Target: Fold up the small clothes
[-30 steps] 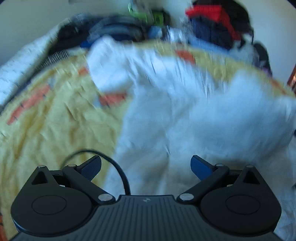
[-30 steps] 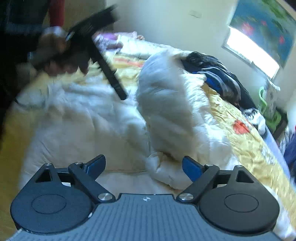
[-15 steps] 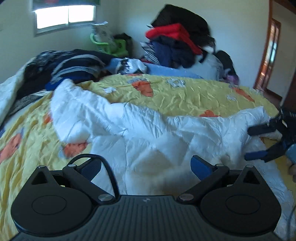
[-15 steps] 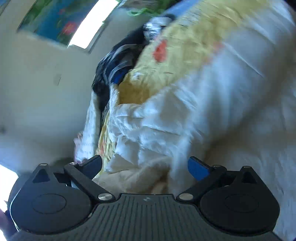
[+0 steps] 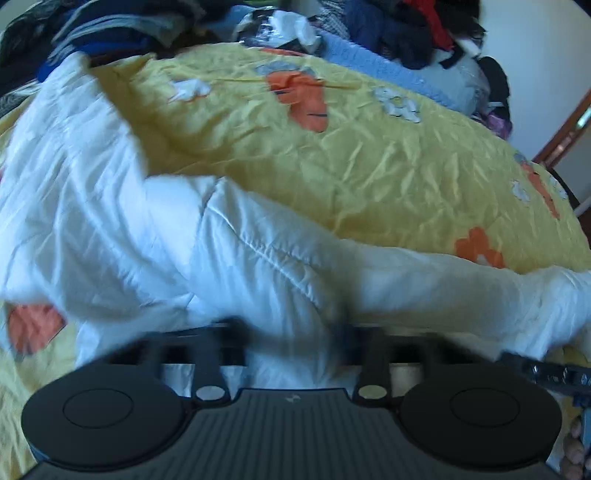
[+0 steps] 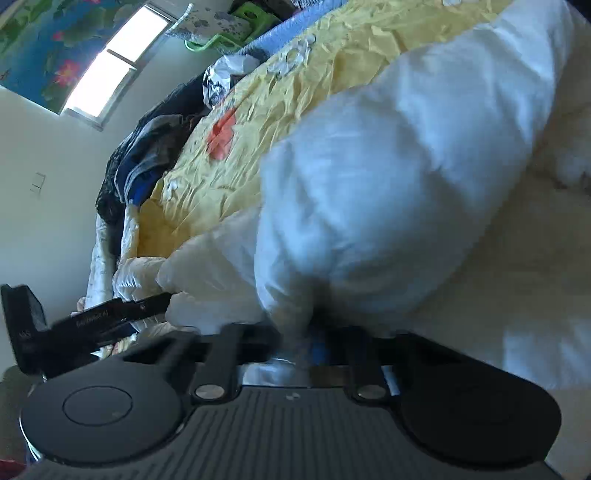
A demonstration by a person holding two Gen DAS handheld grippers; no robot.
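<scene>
A white padded jacket (image 5: 147,240) lies spread over the yellow flowered bedspread (image 5: 332,147). My left gripper (image 5: 291,332) is low at the jacket's near edge. Its jaws are closing, with a bunch of white fabric squeezed between them. In the right wrist view the same jacket (image 6: 388,184) fills the middle, and my right gripper (image 6: 306,343) is shut on a fold of it. The left gripper's black fingers (image 6: 110,314) also show there, at the lower left, biting the jacket's edge. The right gripper's fingers (image 5: 546,373) show at the far right of the left wrist view.
A heap of dark, red and blue clothes (image 5: 406,29) sits at the far side of the bed. More dark clothes (image 6: 147,155) lie near the wall under a bright window (image 6: 110,66). A wooden door frame (image 5: 565,125) stands at the right.
Both grippers were open over the jacket and have now come down and closed on its fabric. The right wrist view has rolled sideways; the left has moved closer to the jacket's edge.
</scene>
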